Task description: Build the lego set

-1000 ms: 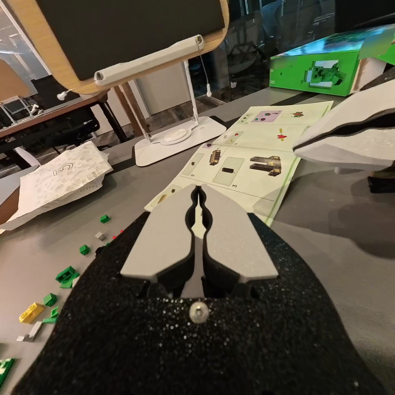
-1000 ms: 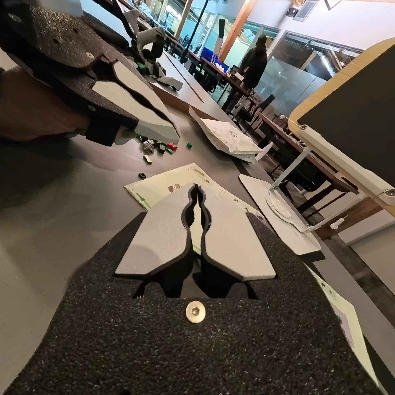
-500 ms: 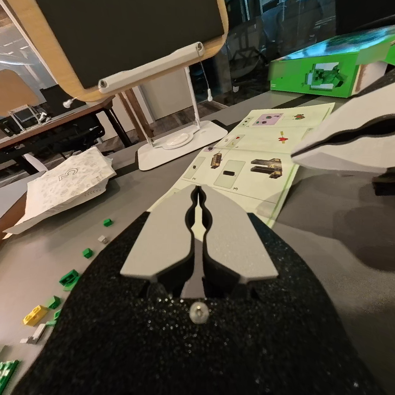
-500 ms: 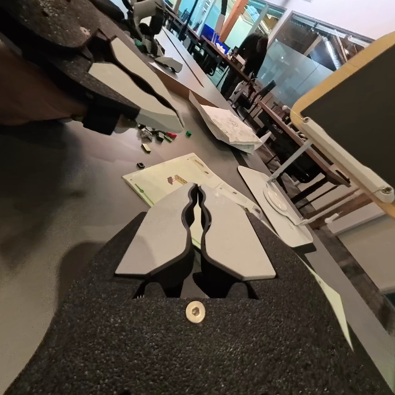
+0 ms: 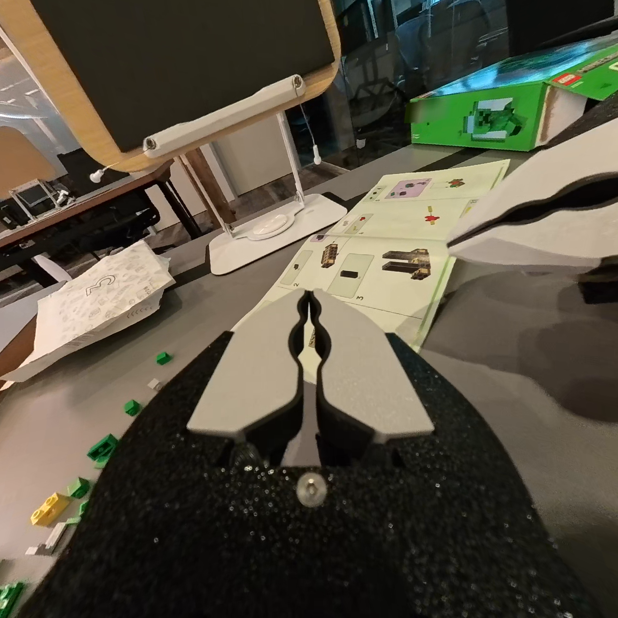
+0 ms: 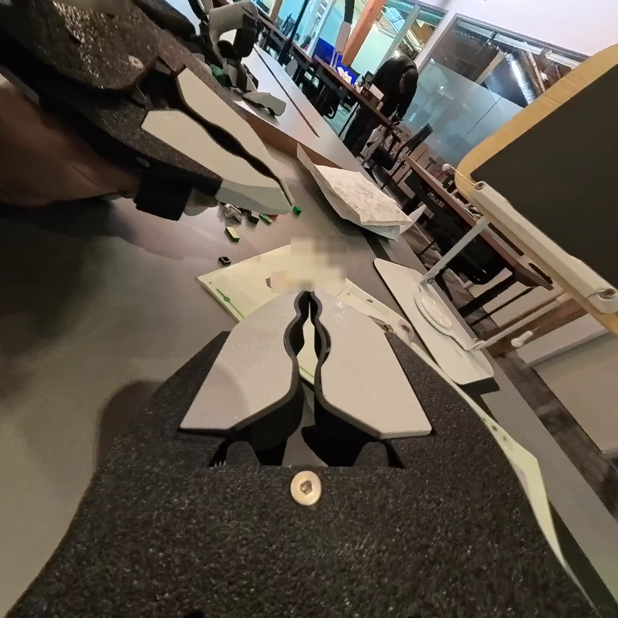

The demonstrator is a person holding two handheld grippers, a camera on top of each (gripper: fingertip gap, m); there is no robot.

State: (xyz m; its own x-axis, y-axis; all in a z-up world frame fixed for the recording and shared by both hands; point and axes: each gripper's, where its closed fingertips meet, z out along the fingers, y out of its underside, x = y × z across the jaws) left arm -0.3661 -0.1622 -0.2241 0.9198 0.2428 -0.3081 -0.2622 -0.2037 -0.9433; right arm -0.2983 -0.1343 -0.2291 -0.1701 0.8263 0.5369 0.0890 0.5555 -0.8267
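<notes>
My left gripper (image 5: 309, 294) is shut and empty, held above the near end of the open instruction booklet (image 5: 384, 261) on the grey table. My right gripper (image 6: 309, 295) is also shut and empty, low over the same booklet (image 6: 247, 284). Each gripper shows in the other's view: the right one (image 5: 535, 227) at the right edge, the left one (image 6: 284, 197) at the upper left. Loose green bricks (image 5: 102, 448) and a yellow brick (image 5: 50, 503) lie to the left of my left gripper. In the right wrist view, small bricks (image 6: 232, 233) lie below the left gripper's tips.
A white paper bag (image 5: 100, 301) lies at the left. A white stand base (image 5: 277, 230) with a wood-framed dark panel above it stands behind the booklet. A green set box (image 5: 475, 123) sits at the back right. A person (image 6: 398, 80) stands far off. My right fingertips sit around 8 cm from my left ones. To reach the yellow brick (image 5: 50, 503) in a straight line is about 20 cm for my left fingers, about 30 cm for my right.
Both grippers stay shut. The left gripper has drifted slightly left and back from the booklet. The right gripper has dropped lower over the booklet and tilted.
</notes>
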